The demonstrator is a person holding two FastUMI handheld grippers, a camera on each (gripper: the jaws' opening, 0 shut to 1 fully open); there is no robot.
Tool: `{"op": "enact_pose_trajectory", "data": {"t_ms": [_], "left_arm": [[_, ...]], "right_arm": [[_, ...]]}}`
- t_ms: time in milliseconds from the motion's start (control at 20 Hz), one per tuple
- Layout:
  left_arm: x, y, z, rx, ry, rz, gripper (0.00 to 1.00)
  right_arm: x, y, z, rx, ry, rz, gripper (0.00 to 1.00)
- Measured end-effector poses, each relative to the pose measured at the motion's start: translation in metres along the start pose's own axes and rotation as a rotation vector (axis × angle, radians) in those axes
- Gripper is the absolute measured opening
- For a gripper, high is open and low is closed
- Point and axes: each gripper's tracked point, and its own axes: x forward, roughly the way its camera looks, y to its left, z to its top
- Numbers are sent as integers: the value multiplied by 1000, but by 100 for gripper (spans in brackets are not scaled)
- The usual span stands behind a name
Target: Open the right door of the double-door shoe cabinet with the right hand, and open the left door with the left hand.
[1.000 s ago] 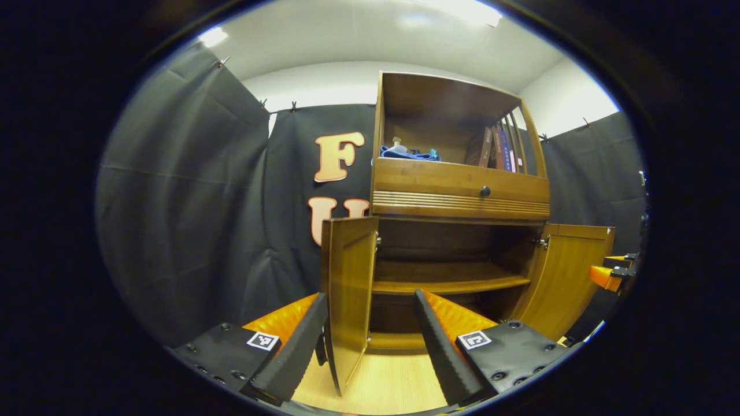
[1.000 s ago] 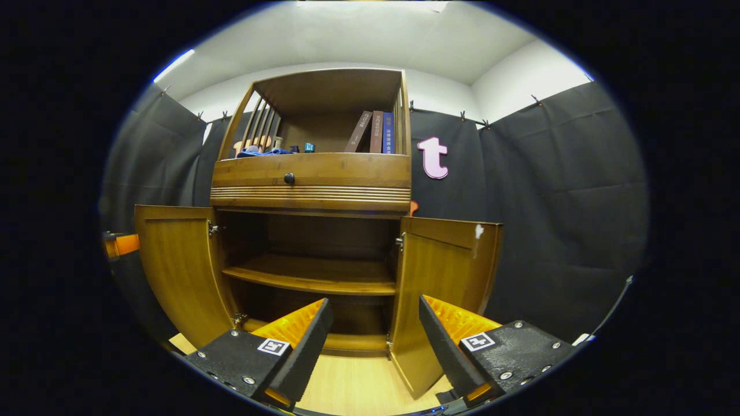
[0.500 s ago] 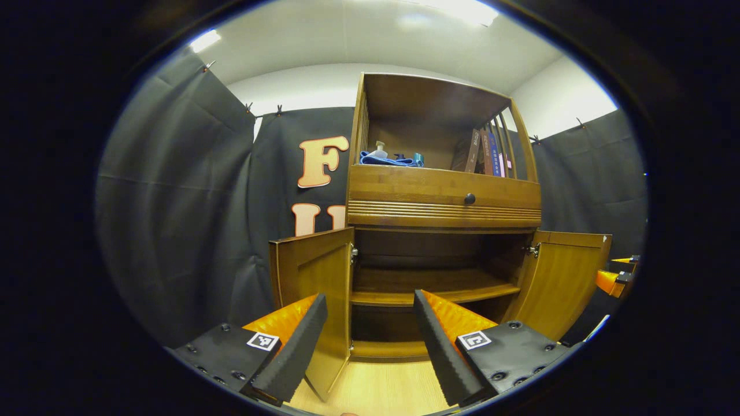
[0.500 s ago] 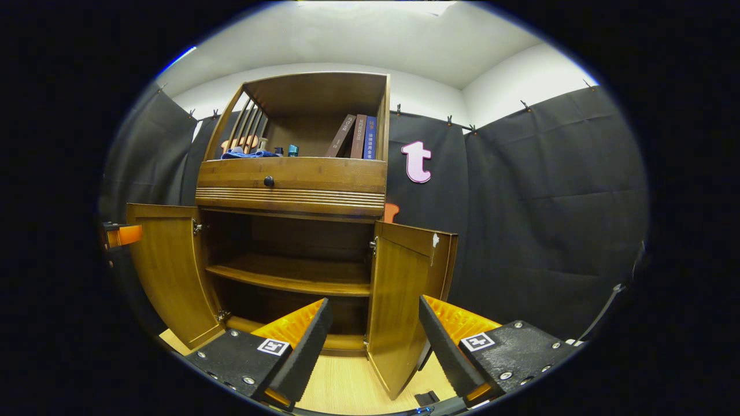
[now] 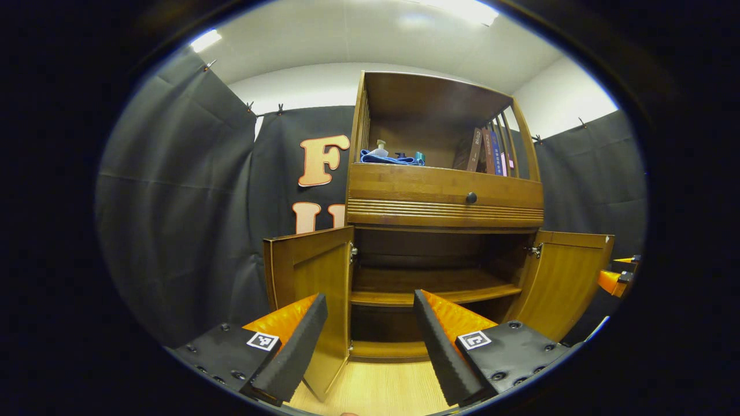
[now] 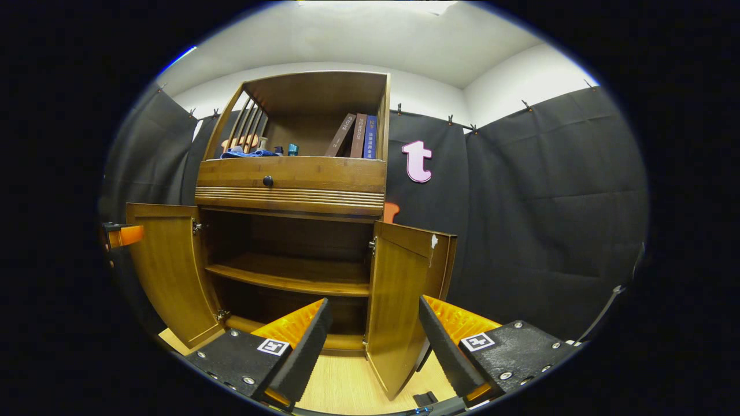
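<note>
Swinging wider over the last second, our left door (image 5: 309, 289) at lower centre and right door (image 6: 404, 306) now stand open on the cabinet (image 6: 292, 190); both grippers (image 5: 370, 341) (image 6: 373, 346) gape empty, so we judge the task done.

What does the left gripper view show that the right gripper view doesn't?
Left gripper view: the left gripper up close, the right gripper far off beside the right door. Right gripper view: the right gripper close, the left gripper far off past the left door. Both: the shoe cabinet, both doors open, and books on top.
</note>
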Motion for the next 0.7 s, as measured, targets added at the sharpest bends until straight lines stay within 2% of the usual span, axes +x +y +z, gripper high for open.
{"op": "enact_pose_trajectory", "data": {"t_ms": [700], "left_arm": [[6,9,2,4,-6,21,94]], "right_arm": [[4,3,2,-6,-2,-4,92]]}}
